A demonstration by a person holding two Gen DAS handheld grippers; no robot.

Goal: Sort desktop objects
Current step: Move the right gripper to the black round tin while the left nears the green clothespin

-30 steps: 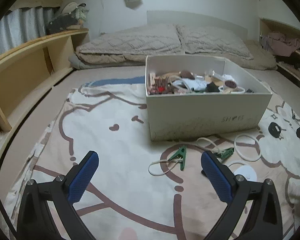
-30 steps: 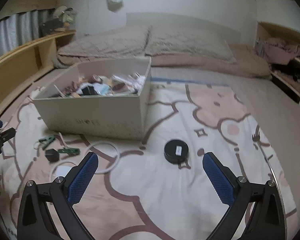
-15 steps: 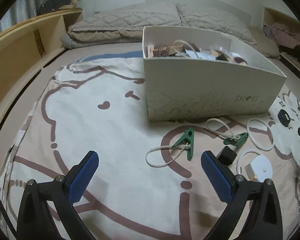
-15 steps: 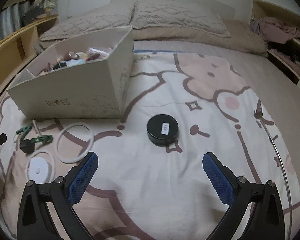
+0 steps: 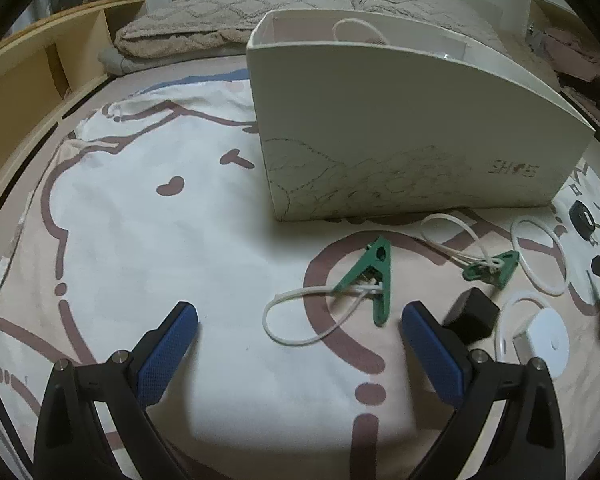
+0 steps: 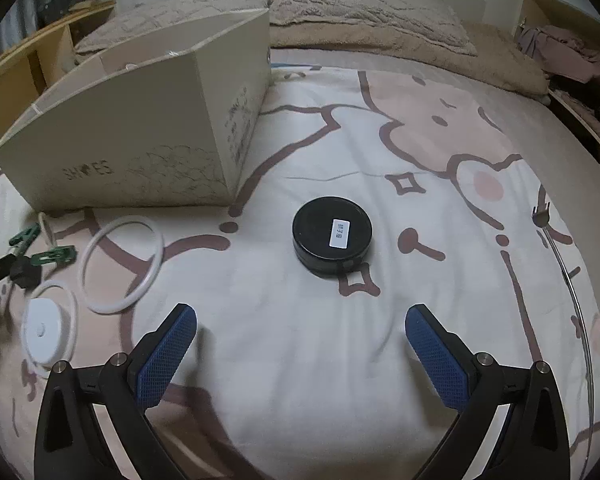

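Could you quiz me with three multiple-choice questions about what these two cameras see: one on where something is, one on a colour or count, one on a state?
1. Where does the round black case lie?
A. inside the box
B. on the blanket, ahead of the right gripper
C. on the pillow

2. How many green clips lie in front of the shoe box?
A. two
B. four
C. none

3. How does the left gripper stand?
A. shut on a clip
B. shut on a ring
C. open, holding nothing

Answers: 1 B, the case sits on the printed blanket between the spread fingers. 2 A, one clip and another. 3 C, its blue pads stand wide apart.
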